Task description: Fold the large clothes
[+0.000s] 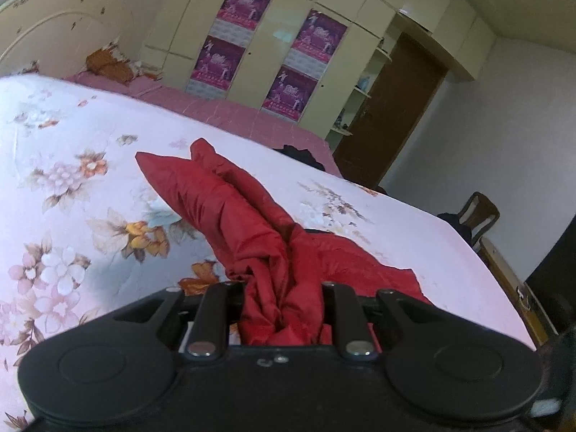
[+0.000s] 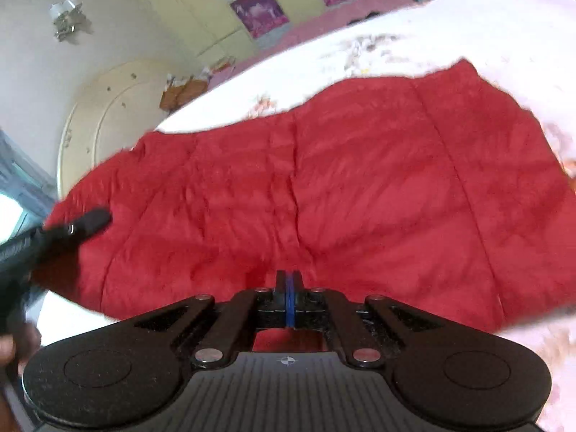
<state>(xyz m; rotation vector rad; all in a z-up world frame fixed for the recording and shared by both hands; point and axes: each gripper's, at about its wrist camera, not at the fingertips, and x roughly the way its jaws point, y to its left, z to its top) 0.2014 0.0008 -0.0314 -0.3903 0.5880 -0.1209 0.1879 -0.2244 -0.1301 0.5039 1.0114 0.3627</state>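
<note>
Left to right: your left gripper clenched a bunched fold of the red quilted garment, lifted off the floral bedspread; the rest trailed away across the bed. Your right gripper was fully closed over the garment's flat panel, whether pinching cloth could not be told. Risk: the slick fabric could slide from the one sure grip, and an uneven pull would skew the fold
</note>
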